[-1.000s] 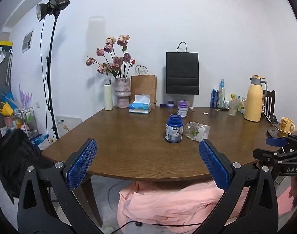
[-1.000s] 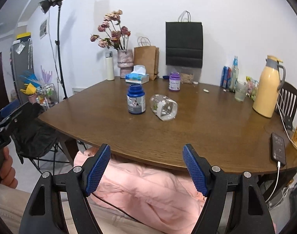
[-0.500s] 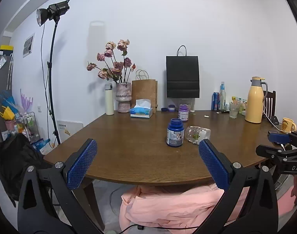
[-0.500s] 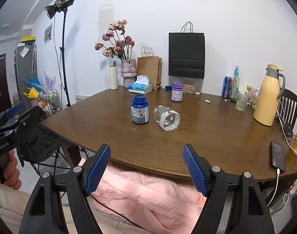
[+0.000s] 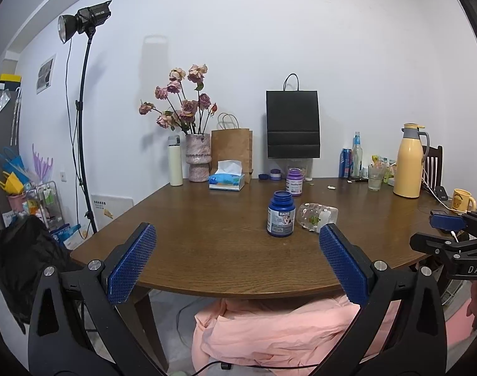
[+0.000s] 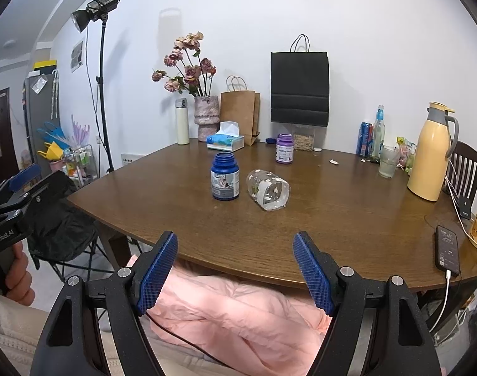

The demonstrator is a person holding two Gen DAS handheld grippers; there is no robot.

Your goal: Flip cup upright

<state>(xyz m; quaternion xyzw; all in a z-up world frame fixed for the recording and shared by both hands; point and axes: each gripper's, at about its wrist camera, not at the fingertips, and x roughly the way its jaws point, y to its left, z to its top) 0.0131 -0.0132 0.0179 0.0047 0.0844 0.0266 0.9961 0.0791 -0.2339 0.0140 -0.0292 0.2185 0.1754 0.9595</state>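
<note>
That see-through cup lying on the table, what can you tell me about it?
The clear cup looks like glass or plastic, printed with small white hearts and a green motif, with a whitish band around it. It lies tipped on its side on the brown wooden table, its open mouth facing the near edge and angled right. It sits just right of the upright blue jar, apparently not touching it. Neither gripper is near; both hang open short of the table.
</note>
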